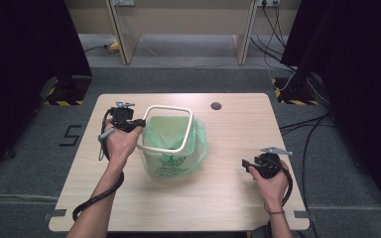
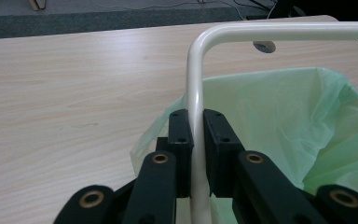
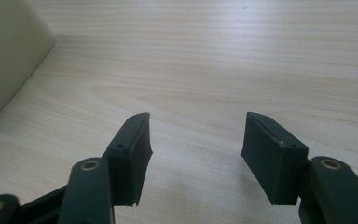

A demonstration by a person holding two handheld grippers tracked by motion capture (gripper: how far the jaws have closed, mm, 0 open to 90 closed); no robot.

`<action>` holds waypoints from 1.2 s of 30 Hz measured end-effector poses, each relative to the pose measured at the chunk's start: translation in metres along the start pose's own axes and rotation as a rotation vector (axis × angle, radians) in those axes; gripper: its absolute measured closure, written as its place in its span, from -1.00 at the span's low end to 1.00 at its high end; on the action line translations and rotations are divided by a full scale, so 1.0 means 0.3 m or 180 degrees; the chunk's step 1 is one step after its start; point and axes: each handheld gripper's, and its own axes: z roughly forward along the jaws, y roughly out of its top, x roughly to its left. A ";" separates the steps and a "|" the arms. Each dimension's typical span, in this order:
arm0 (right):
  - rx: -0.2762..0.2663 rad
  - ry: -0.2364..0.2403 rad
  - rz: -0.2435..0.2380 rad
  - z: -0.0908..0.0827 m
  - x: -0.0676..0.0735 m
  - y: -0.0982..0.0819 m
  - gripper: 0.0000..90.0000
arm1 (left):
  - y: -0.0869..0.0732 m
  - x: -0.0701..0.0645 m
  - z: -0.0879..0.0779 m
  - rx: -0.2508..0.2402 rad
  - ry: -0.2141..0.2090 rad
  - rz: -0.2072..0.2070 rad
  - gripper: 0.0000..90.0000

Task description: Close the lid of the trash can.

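Note:
A small bin lined with a pale green plastic bag [image 1: 174, 147] stands at the middle of the wooden table [image 1: 228, 198]. A cream square ring frame [image 1: 167, 128] sits tilted over the bin's mouth. My left gripper [image 1: 140, 124] is shut on the frame's left bar; in the left gripper view the cream bar [image 2: 196, 93] runs up between the two pads [image 2: 181, 135], with the green bag [image 2: 279, 121] behind it. My right gripper [image 1: 246, 163] rests at the table's right, open, with bare wood between its jaws [image 3: 196, 154].
A round cable hole [image 1: 216, 105] lies in the table near its far edge. A cream bin wall [image 3: 4, 56] stands at the left of the right gripper view. Cables [image 1: 302, 134] trail over the grey floor to the right; dark curtains flank both sides.

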 end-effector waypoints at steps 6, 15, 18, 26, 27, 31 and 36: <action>0.0004 -0.0001 -0.0002 0.000 0.001 0.000 -0.07 | 0.002 -0.005 0.001 0.0005 -0.0006 0.0005 0.81; -0.0001 0.0002 -0.0002 0.000 0.002 0.001 -0.07 | 0.002 -0.014 0.007 0.0028 -0.0014 0.0013 0.81; -0.0005 0.0005 -0.0010 0.000 0.002 0.001 -0.07 | 0.001 -0.019 0.011 0.0043 -0.0017 0.0021 0.81; -0.0002 0.0002 -0.0007 0.000 0.002 0.001 -0.07 | 0.000 -0.030 0.022 0.0076 -0.0019 0.0031 0.80; -0.0004 0.0004 -0.0008 0.000 0.002 0.001 -0.07 | 0.000 -0.030 0.023 0.0083 -0.0016 0.0033 0.80; -0.0001 0.0010 -0.0005 0.001 0.004 0.001 -0.07 | -0.001 -0.031 0.028 0.0113 -0.0008 0.0046 0.80; -0.0001 0.0009 -0.0003 0.001 0.003 0.001 -0.07 | -0.003 -0.036 0.038 0.0150 0.0003 0.0055 0.80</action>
